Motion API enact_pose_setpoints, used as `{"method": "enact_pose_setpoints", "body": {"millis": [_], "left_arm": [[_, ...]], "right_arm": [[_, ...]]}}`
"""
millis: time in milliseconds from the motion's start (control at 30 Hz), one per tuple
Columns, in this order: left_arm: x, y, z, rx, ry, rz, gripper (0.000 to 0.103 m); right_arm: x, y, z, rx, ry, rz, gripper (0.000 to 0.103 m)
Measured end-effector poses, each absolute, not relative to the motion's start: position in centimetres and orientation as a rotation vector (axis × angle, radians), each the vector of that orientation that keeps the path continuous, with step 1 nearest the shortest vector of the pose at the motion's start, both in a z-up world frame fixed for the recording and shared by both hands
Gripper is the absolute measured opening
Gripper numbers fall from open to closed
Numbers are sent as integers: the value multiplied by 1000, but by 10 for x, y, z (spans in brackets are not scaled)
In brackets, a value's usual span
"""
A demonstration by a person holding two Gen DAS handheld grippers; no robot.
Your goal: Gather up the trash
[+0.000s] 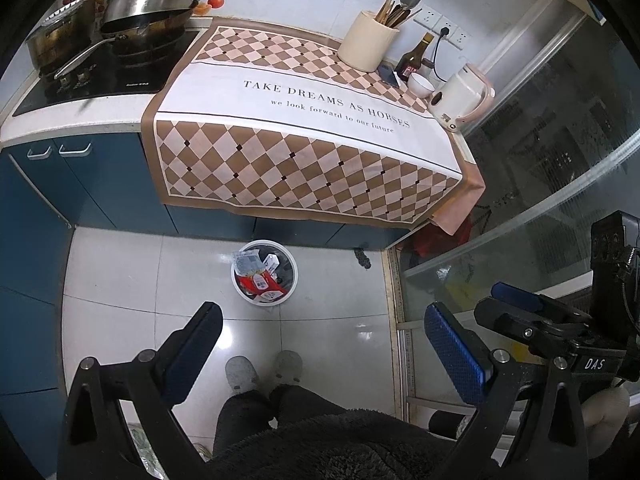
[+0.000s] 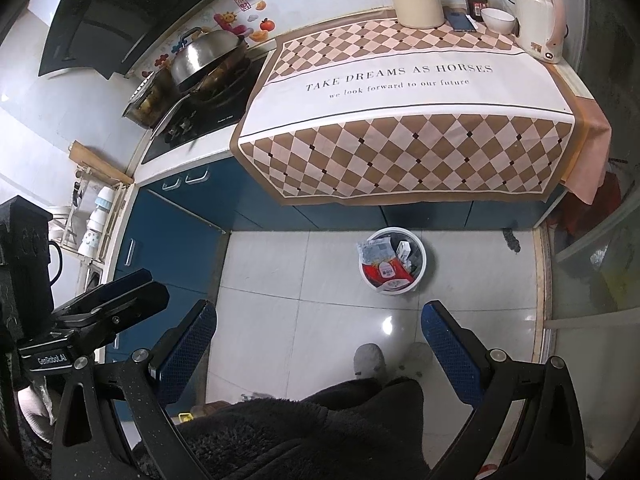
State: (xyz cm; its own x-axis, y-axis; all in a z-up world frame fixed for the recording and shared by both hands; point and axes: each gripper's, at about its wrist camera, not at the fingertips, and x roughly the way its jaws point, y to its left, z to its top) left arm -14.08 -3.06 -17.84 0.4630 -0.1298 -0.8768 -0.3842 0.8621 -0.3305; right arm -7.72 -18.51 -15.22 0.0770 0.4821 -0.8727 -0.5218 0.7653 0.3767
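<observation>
A white round trash bin [image 1: 293, 280] stands on the tiled floor below the counter and holds red and white packets and small boxes [image 1: 260, 276]. It also shows in the right wrist view [image 2: 423, 262], with the same trash [image 2: 386, 264] inside. My left gripper [image 1: 323, 322] is open and empty, held high above the floor in front of the bin. My right gripper [image 2: 318, 320] is open and empty too, to the right of the left one. The right gripper's body shows at the right edge of the left wrist view [image 1: 536, 320].
A checked cloth [image 1: 304, 120] covers the counter, with a utensil holder [image 1: 366, 42], a dark bottle [image 1: 414, 58], a phone [image 1: 389, 74], a white bowl [image 1: 420, 85] and a kettle [image 1: 462, 98] at the back. A stove with pans [image 1: 120, 40] is left. Blue cabinets [image 1: 32, 208] and a glass door [image 1: 540, 160] flank the floor. The person's slippers [image 1: 262, 368] are below.
</observation>
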Motion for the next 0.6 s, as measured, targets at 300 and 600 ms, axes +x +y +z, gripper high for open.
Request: {"method": "enact_pose_setpoints", "body": {"millis": [300, 600], "left_arm": [[-140, -30, -180, -542, 1093, 163, 103], [-139, -29, -180, -544, 1095, 165, 103]], "right_arm": [[-73, -184, -153, -32, 1297, 751, 103], [-74, -181, -153, -28, 1297, 747, 103]]}}
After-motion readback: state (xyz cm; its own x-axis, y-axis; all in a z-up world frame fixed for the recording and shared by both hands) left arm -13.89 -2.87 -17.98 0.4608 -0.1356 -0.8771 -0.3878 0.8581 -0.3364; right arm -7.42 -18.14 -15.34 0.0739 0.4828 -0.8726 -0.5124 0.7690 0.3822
